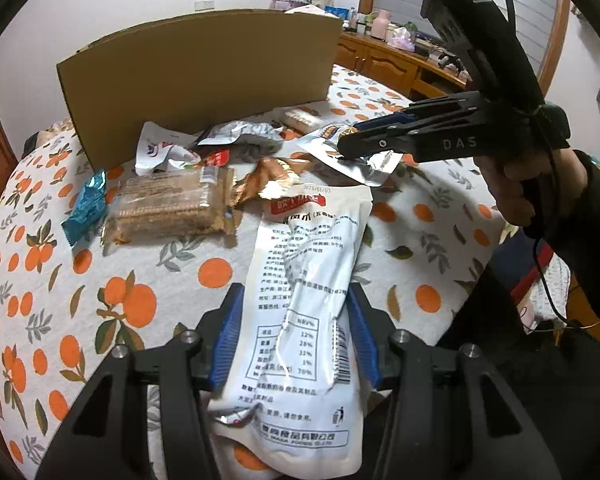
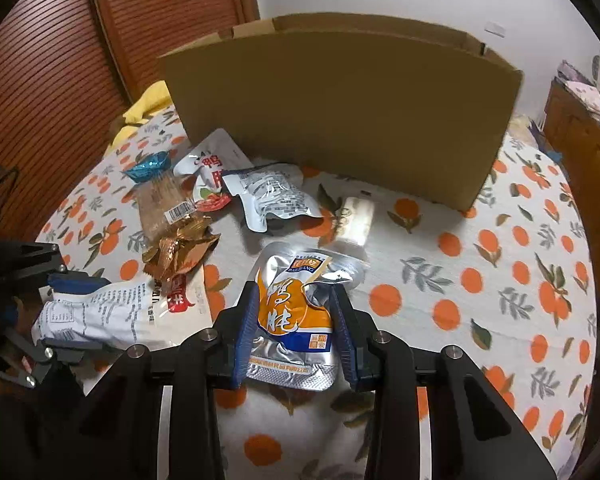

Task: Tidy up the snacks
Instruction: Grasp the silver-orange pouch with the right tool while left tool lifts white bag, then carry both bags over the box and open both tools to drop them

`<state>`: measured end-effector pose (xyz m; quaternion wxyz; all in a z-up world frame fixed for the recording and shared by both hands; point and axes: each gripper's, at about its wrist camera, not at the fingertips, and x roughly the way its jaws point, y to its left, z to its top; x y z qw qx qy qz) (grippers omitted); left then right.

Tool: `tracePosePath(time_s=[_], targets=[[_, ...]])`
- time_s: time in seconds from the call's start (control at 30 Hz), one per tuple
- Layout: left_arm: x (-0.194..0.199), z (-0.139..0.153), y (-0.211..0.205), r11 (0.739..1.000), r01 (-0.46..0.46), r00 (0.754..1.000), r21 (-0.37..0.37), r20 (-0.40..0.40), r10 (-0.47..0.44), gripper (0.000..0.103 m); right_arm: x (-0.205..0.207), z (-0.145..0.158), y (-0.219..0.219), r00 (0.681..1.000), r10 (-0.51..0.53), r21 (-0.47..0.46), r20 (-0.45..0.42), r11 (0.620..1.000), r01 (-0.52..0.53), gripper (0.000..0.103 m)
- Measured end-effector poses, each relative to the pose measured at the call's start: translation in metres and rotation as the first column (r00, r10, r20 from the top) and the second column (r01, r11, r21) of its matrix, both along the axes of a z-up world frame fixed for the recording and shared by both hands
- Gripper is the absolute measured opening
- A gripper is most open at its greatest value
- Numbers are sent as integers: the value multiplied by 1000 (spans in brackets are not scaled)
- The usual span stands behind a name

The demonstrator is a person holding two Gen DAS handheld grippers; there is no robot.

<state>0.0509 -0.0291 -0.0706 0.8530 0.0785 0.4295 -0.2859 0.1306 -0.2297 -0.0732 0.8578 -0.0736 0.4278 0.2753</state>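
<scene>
Left gripper (image 1: 296,340) fingers grip a white pouch (image 1: 304,320) low in frame; right gripper (image 2: 296,324) fingers clamp an orange foil pouch (image 2: 296,312). Lift both clear over the cardboard box (image 2: 340,112) wall before letting go.

A long white pouch (image 1: 300,320) with black print, back side up, is crumpled, its far end on the orange-patterned bedspread. A silver-and-orange pouch (image 2: 296,308) is squeezed at its waist. Beside the upright cardboard box (image 2: 340,112) lie a biscuit pack (image 1: 168,208), a blue wrapper (image 1: 86,208), a gold wrapper (image 2: 180,252) and a grey pouch (image 2: 272,196).
</scene>
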Motion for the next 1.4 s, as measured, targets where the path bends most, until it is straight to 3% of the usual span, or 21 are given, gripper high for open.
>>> tracePosePath(time_s=[0.3,0.7,1.4], targets=[[-7,10,-12,999,22,1000,-33,17,-21,49,-11,7,-23,999,-39,-1,30,999,39,36],[-4,40,-20,995,29,998,-99,65,-22,49,-18,46,-50,990,-89,42,114,996,84,36],[41,96,-3,992,-36,978,-124,199,60,49,-11,85,-40,977,-78,71,196,995,66,36]])
